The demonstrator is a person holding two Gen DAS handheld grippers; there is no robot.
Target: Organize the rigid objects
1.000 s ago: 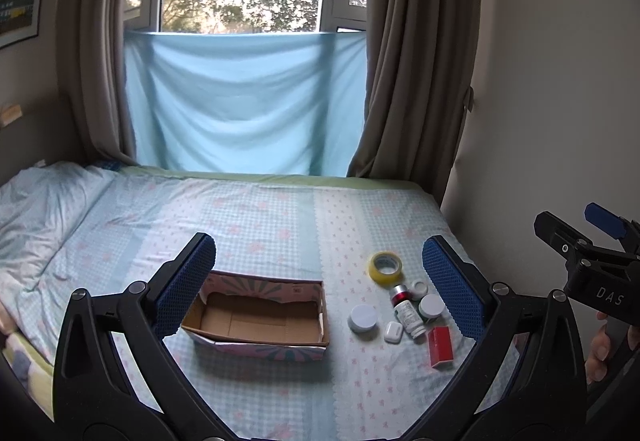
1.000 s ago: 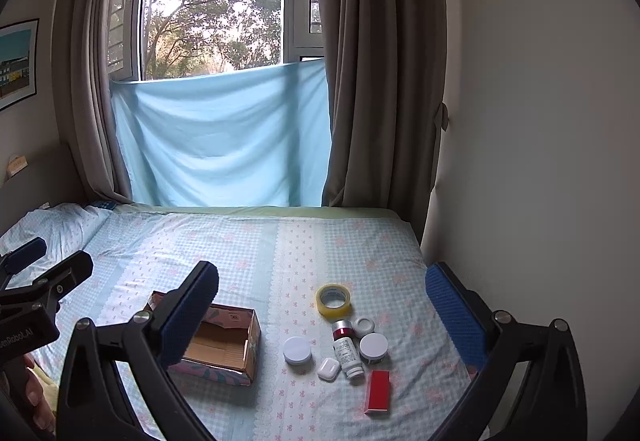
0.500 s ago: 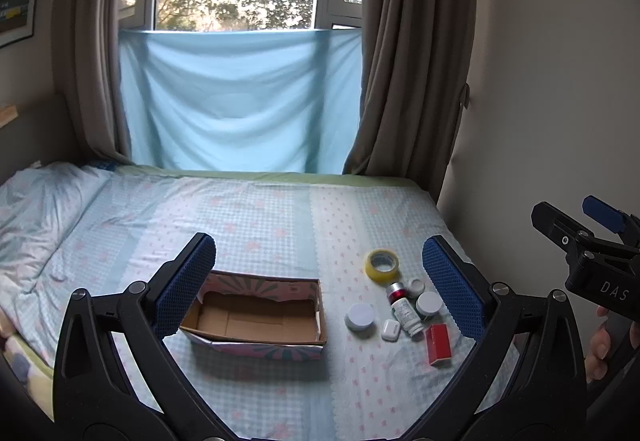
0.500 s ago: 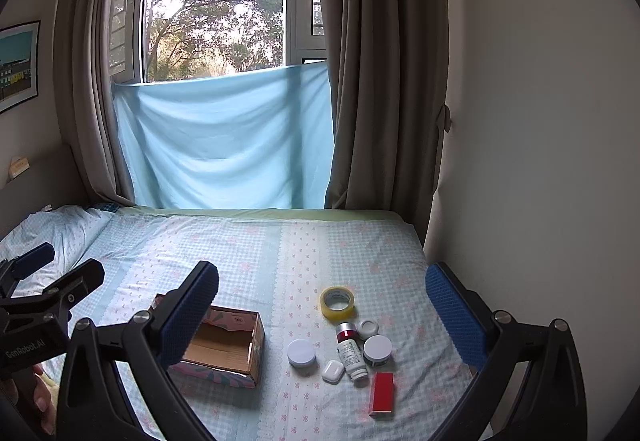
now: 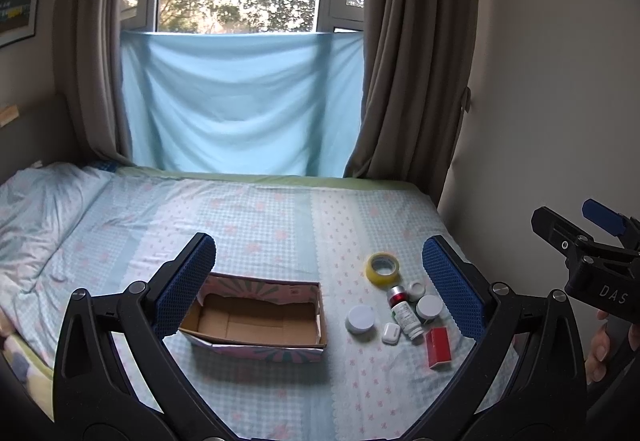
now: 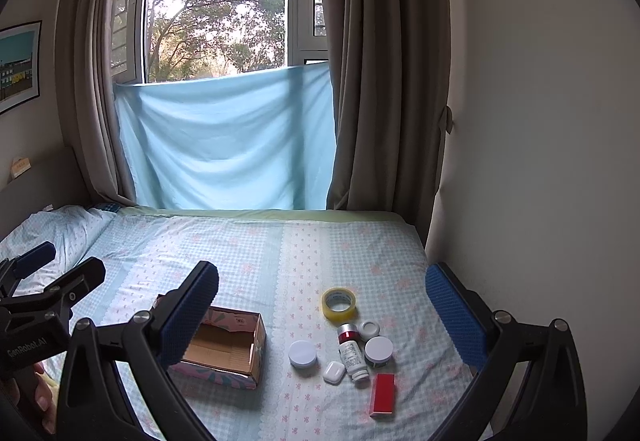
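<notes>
Your left claw [image 5: 316, 277] hangs above the bed [image 5: 260, 217] with its 2 blue pads spread wide, holding nothing. Below it, toward the bed's near edge, sits the open cardboard box [image 5: 256, 321], pink and teal patterned outside, plain brown and bare inside. To its right lies a cluster near the bed's right edge. A flat round white jar [image 5: 361, 319] comes first, with a small white earbud case [image 5: 391, 333] just beside it. Next is a white bottle [image 5: 405, 315] lying on its side, red band at the cap end, label facing up. Behind it, a yellow tape roll [image 5: 383, 268] lies flat. A small white cap [image 5: 416, 288] and a second round white-lidded jar [image 5: 429, 308] sit right of the bottle, and a red rectangular box [image 5: 438, 346] lies nearest you. Your right claw [image 6: 320, 305] is also spread wide and holds nothing, hovering over that same cluster.
</notes>
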